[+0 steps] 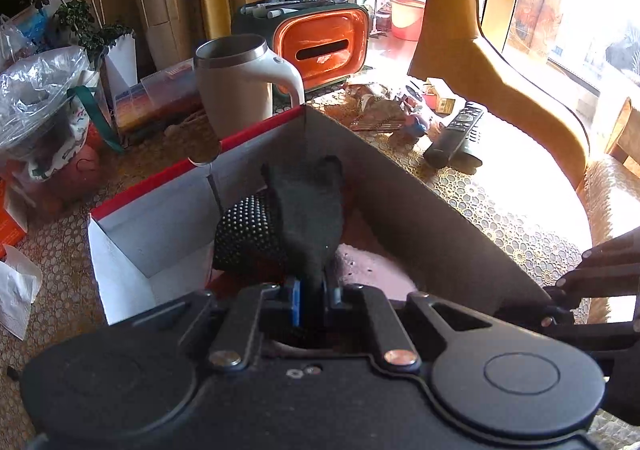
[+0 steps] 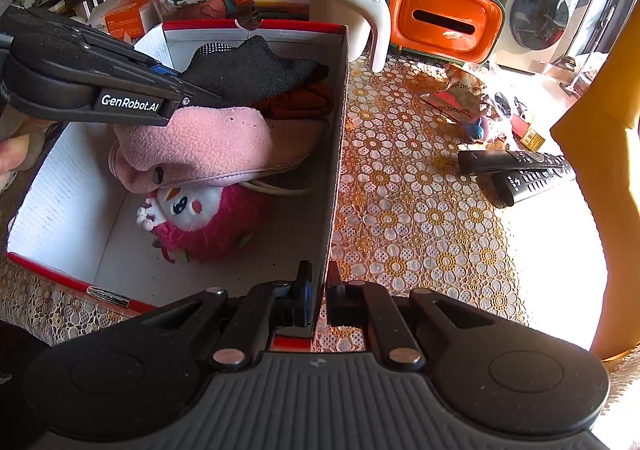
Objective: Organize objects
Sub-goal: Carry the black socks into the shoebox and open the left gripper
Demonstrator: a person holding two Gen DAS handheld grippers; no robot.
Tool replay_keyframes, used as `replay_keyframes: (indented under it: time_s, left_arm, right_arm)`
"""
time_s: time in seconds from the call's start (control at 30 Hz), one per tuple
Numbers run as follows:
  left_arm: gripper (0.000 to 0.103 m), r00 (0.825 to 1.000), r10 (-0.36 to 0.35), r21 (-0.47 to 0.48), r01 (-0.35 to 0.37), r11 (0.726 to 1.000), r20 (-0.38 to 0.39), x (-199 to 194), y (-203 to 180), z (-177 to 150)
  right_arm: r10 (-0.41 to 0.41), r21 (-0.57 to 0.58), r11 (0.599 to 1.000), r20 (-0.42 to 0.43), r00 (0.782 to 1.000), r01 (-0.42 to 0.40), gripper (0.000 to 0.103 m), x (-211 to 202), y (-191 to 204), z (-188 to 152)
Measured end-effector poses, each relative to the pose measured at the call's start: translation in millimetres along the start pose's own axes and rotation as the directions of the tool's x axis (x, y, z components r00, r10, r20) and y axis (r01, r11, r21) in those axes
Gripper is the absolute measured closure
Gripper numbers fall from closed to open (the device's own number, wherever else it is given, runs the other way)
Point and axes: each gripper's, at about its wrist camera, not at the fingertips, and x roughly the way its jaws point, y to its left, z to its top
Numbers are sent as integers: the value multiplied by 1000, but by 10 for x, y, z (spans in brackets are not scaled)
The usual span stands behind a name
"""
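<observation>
Your surface (image 2: 420,210) wears a lace cloth of orange and white flowers, and on it sits the red-rimmed cardboard box (image 2: 338,154), the biggest thing before you. Inside the box lie a pink fleece slipper (image 2: 200,150), a magenta plush toy (image 2: 208,222) tucked under it, a rust-coloured cloth at the back, and a dark grey sock (image 2: 256,70) draped over the pile.

Your left tool (image 1: 314,300) is clamped on the near end of that sock, holding it above the box contents; its side reads "GenRobot.AI" in the right wrist view. Your right tool (image 2: 318,296) is pinched on the box's right wall at the near corner, one finger inside and one outside.

Behind the box stands an orange tissue holder (image 2: 442,22) with pens on top, and beside it a cream mug (image 2: 348,10) with a steel rim, just touching the box's far corner. To the right lie two black remotes (image 2: 520,170) side by side, and a crumpled snack wrapper (image 2: 456,98) printed "ZHOUSHI". Small toys and cartons crowd the wrapper's right side; their labels are too small to read.
</observation>
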Motion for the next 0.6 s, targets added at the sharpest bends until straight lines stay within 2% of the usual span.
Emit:
replay_keyframes:
  time_s: [0.33, 0.6]
  left_arm:
    - [93, 999, -4, -28, 3, 1000, -34, 113, 34, -63]
    - [78, 1000, -15, -82, 14, 997, -15, 37, 120, -104]
  right_arm:
    - [0, 1, 1000, 0, 1000, 0, 97, -1, 1, -3]
    - [1, 1, 1000, 0, 1000, -1, 97, -1, 0, -3]
